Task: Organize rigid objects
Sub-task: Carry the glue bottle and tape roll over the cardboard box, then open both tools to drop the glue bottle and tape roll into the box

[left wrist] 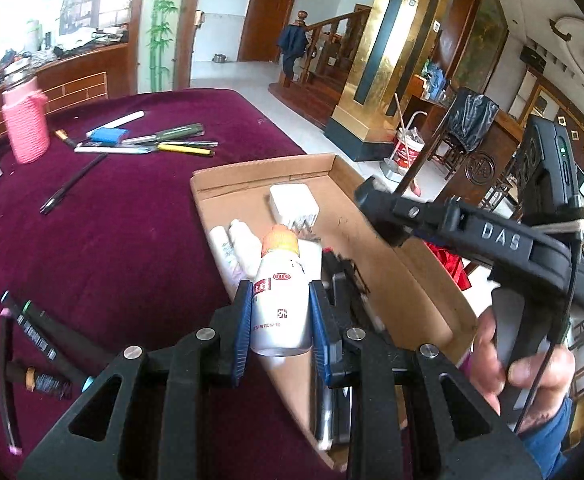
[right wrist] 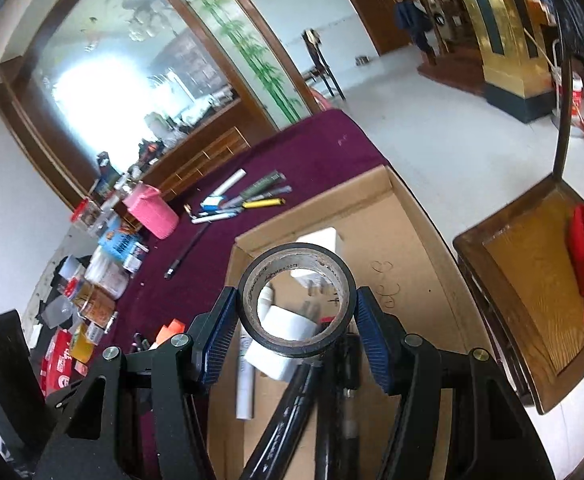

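Item 1, white bottle [left wrist: 280,300]: you are pinching it by its sides between the blue pads of the left gripper [left wrist: 279,320], orange cap pointing away, and holding it over the near left wall of the cardboard box [left wrist: 412,280].

Item 2, roll of black tape [right wrist: 295,300]: you are holding it in the right gripper [right wrist: 296,328], jaws pressing on its outer rim, above the near part of the same box [right wrist: 432,240].

Item 3, box contents: it is already holding a white charger block [left wrist: 294,202], two white tubes [left wrist: 232,248] and some dark pen-like pieces; these look sorted.

Item 4, maroon tablecloth [left wrist: 132,240]: a cluster of pens and markers [left wrist: 152,142], a lone black pen [left wrist: 72,184], a pink wrapped jar [left wrist: 26,126] and dark tubes [left wrist: 32,336] near you are lying outside the box. By my judgement you are roughly midway, with both held items still to be set down.

View notes: the left wrist view is showing your right hand [left wrist: 524,364] gripping its handle; the right wrist view alone is showing the cluttered small packets [right wrist: 92,280] along the table's far edge and a wooden chair [right wrist: 532,300] with red cloth.
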Demonstrator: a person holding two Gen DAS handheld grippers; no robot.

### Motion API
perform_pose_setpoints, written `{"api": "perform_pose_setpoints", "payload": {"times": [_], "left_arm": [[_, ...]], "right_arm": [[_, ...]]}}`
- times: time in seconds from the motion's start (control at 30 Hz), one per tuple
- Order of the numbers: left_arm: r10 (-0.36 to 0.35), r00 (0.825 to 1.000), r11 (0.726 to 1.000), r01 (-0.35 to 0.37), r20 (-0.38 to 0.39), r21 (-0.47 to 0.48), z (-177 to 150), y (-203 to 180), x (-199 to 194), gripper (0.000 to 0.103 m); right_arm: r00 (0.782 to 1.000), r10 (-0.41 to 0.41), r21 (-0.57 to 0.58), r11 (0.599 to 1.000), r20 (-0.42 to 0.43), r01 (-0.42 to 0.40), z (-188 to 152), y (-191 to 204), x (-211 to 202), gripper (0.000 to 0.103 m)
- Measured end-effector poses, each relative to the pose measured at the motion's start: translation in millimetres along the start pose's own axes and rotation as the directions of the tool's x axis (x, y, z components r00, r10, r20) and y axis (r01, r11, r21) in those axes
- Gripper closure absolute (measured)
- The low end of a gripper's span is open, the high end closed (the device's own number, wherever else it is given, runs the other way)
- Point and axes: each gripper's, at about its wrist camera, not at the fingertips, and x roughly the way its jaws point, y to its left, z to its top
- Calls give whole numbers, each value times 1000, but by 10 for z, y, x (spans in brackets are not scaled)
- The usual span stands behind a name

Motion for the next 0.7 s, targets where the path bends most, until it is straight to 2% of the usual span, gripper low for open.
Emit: {"api": "perform_pose_setpoints", "payload": {"times": [0.17, 0.27, 0.4, 0.7], "left_arm": [[20, 999, 1000, -20, -40, -3, 179, -41, 326, 79], [60, 996, 998, -61, -61, -9, 285, -7, 535, 79], [59, 993, 997, -64, -101, -43, 356, 55, 727, 79], [65, 989, 996, -73, -136, -56, 389, 70, 919, 79]], "right_arm": [[996, -64, 8, 998, -55, 65, 145, -96, 148, 49], [990, -100, 12, 995, -101, 102, 227, -147, 259, 49], [980, -130, 19, 991, -148, 135, 298, -222, 407, 49], [969, -174, 11, 984, -173, 179, 328, -285, 593, 49]]}}
